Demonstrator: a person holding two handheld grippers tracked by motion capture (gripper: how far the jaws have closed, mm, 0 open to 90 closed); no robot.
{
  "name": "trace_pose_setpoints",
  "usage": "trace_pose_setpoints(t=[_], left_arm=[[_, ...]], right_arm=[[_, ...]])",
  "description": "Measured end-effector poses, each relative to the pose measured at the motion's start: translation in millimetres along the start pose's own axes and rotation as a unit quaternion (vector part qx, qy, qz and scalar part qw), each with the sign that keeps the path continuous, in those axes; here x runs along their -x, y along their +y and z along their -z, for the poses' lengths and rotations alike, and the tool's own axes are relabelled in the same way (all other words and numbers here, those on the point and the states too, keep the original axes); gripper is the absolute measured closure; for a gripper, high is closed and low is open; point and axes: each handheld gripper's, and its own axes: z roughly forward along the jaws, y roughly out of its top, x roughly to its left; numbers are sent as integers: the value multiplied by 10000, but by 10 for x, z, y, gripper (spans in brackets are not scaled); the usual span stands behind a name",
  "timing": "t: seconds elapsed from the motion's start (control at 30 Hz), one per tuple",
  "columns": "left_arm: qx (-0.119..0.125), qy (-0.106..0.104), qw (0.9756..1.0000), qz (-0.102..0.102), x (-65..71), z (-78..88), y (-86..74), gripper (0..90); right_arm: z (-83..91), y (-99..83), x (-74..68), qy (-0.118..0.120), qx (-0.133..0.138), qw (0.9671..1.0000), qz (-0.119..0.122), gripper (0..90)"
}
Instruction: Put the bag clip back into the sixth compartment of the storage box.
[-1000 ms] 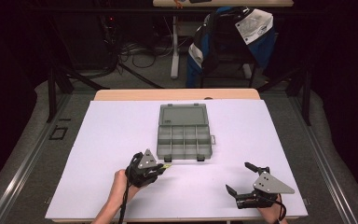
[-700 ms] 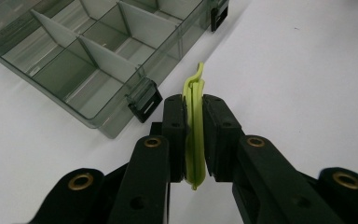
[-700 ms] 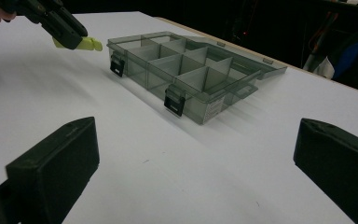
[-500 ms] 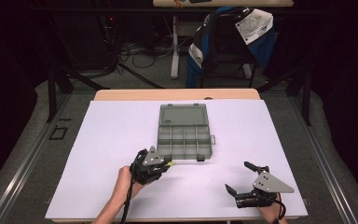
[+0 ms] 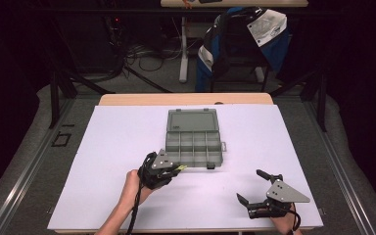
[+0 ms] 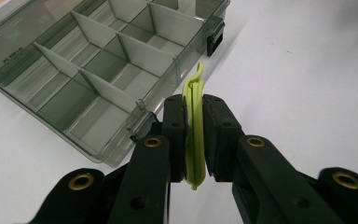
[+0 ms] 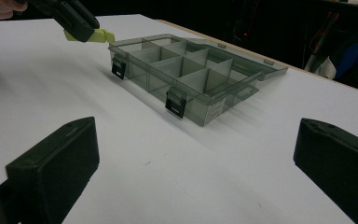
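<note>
The left gripper [image 6: 194,109] is clamped on a thin yellow-green plastic clip [image 6: 194,126], which stands on edge between the two black jaws; its curved tip sticks out past the fingertips and its lower end pokes out behind the pads. In the high view the left gripper [image 5: 175,168] sits just at the near-left corner of the open grey compartment box [image 5: 194,139], and the clip [image 5: 180,168] shows as a small bright sliver pointing at the box's front wall — close to it, though whether it touches cannot be told. From the left gripper view, the clip's tip lies just beside the box's near wall [image 6: 168,79], outside the compartments and over the white table top [image 6: 307,70], not far from a black latch [image 6: 214,39]. The right gripper [image 5: 252,188] rests near the front right edge of the table, well apart from the box and the clip, its jaws spread wide with nothing between them. In the right gripper view the clip [image 7: 91,35] hangs in the far gripper beside the box's corner [image 7: 121,49].
</note>
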Motion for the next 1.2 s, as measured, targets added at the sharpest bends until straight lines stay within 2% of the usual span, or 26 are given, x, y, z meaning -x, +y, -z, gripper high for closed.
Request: trace_pose_setpoints(t=[0.3,0.33,0.47,0.87,1.2], left_arm=[[-35,26,10000,-39,-12,-29,75,802],[-17,27,10000,-47,-17,-27,96,802],[-6,55,9999,-94,-30,-19,129,802],[64,137,9999,31,-115,-50,164,802],[108,129,9998,89,-157,-86,195,802]], right_arm=[[14,-1,12,-45,16,10000,-4,0],[10,-5,6,-33,3,10000,-87,0],[8,-1,15,-31,23,10000,-15,0],[8,2,11,-31,16,10000,-30,0],[3,-3,14,-36,-26,10000,-81,0]])
